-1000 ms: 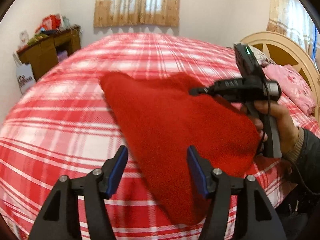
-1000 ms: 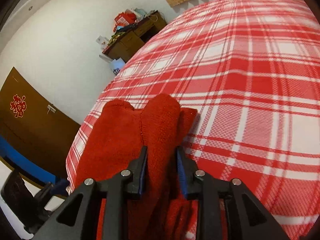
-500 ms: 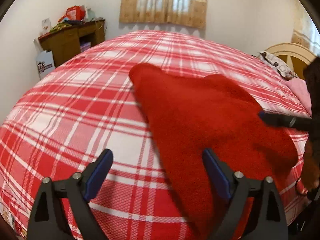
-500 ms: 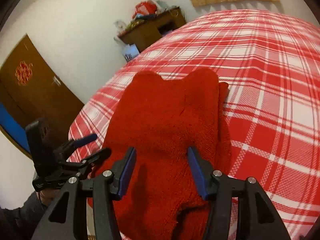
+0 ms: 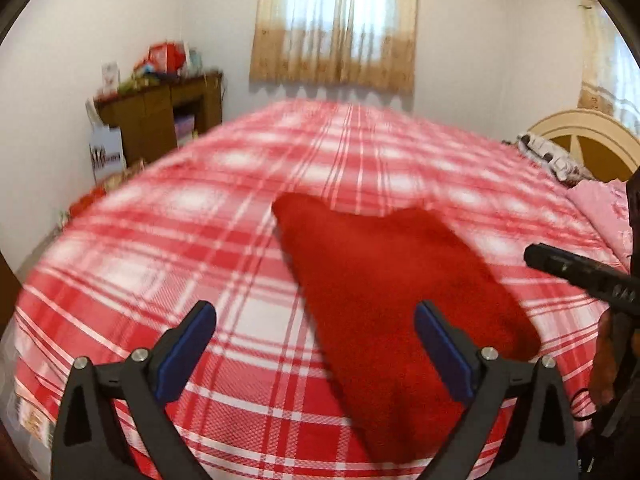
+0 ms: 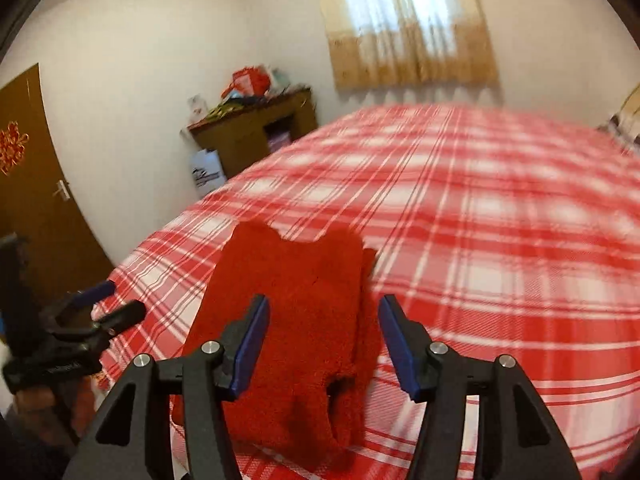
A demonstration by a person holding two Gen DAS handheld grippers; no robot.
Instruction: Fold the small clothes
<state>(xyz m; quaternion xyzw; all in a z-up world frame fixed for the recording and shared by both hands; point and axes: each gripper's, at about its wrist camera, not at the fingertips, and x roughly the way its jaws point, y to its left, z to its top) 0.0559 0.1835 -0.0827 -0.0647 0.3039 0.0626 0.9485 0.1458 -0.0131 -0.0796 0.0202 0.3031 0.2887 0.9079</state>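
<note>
A small red fuzzy garment (image 5: pixel 392 280) lies folded flat on the red-and-white plaid bed (image 5: pixel 224 240). It also shows in the right wrist view (image 6: pixel 296 312). My left gripper (image 5: pixel 316 344) is open and empty, raised above the garment's near left edge. My right gripper (image 6: pixel 322 340) is open and empty, raised over the garment's near end. The right gripper shows at the right edge of the left wrist view (image 5: pixel 560 268); the left gripper shows at the left of the right wrist view (image 6: pixel 108 304).
A brown cabinet (image 5: pixel 160 128) with clutter on top stands by the wall, a white bag (image 5: pixel 105 152) beside it. A cream headboard (image 5: pixel 580 140) and pink pillow (image 5: pixel 604 208) are at the right. A brown door (image 6: pixel 36 200) is at the left.
My right gripper let go of the red garment and opened. My left gripper opened wider. Both pulled back and rose away from the garment, which now lies on the bed.
</note>
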